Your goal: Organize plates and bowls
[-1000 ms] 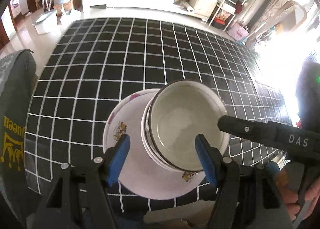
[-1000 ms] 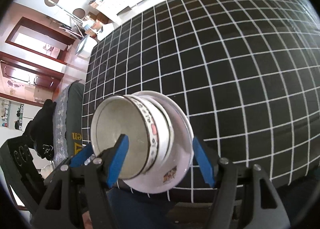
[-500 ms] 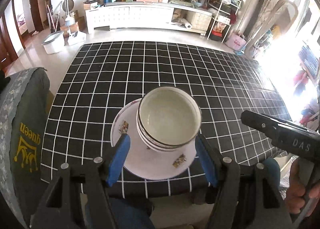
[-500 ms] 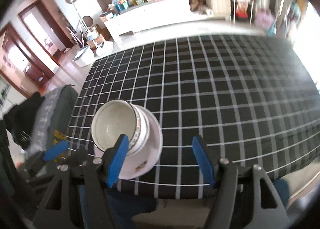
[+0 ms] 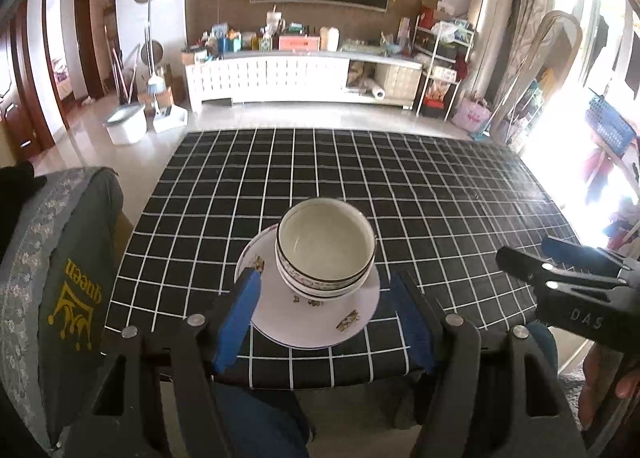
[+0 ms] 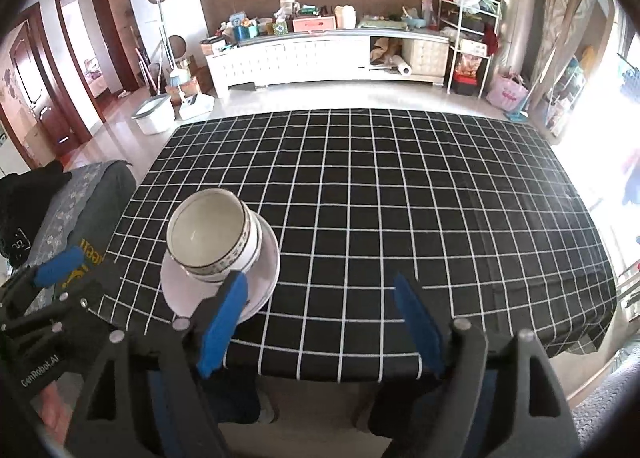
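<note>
A stack of white bowls (image 5: 326,248) with dark patterned rims sits nested on a white flowered plate (image 5: 320,318) near the front edge of the black checked table (image 5: 400,185). The bowls (image 6: 210,236) and the plate (image 6: 264,278) also show in the right wrist view, at the table's front left. My left gripper (image 5: 326,318) is open and empty, held back off the front edge in front of the plate. My right gripper (image 6: 320,326) is open and empty, off the front edge to the right of the stack. The right gripper also shows in the left wrist view (image 5: 524,254).
A chair with a grey "queen" cover (image 5: 68,278) stands at the table's left front corner. A white low cabinet (image 5: 280,75) with clutter stands across the room. A white tub (image 5: 126,123) sits on the floor. Bright windows are on the right.
Both grippers have pulled back and up from the stack, from close around it to off the table's front edge. The bowls and plate stay where they were.
</note>
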`<move>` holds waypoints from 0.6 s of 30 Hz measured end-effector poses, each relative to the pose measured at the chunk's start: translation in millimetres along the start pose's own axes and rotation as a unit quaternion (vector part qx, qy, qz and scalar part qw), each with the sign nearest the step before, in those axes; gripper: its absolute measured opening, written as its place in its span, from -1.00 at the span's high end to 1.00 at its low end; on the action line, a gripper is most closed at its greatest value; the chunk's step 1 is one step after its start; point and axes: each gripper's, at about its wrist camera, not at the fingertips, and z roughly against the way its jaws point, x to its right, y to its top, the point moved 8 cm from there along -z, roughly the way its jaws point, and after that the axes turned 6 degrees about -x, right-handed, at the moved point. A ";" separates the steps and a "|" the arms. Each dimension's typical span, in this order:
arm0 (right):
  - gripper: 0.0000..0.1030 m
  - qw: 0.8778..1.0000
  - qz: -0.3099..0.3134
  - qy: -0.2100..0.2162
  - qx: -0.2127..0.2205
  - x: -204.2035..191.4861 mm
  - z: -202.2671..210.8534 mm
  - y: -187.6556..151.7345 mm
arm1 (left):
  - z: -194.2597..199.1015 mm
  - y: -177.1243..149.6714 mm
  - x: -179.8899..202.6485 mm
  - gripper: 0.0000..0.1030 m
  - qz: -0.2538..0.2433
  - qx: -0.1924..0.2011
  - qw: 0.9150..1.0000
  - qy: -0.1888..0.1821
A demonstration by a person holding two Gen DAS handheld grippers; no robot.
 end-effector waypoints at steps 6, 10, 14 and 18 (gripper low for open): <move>-0.85 0.999 0.019 -0.006 0.034 -2.0 22.1 -11.8 | 17.8 -9.7 15.8 -0.63 -0.023 0.030 0.999 -0.003; -0.99 0.997 0.041 -0.012 0.068 -5.4 37.7 -18.3 | 24.8 -16.2 23.4 -0.67 -0.035 0.043 0.998 0.011; -0.99 0.994 0.053 -0.035 0.084 -1.3 48.2 -25.2 | 35.5 -22.7 31.1 -0.79 -0.042 0.061 0.997 0.019; -0.99 0.995 0.035 -0.035 0.091 9.8 54.6 -32.6 | 42.8 -28.1 39.3 -0.81 -0.048 0.069 0.996 0.008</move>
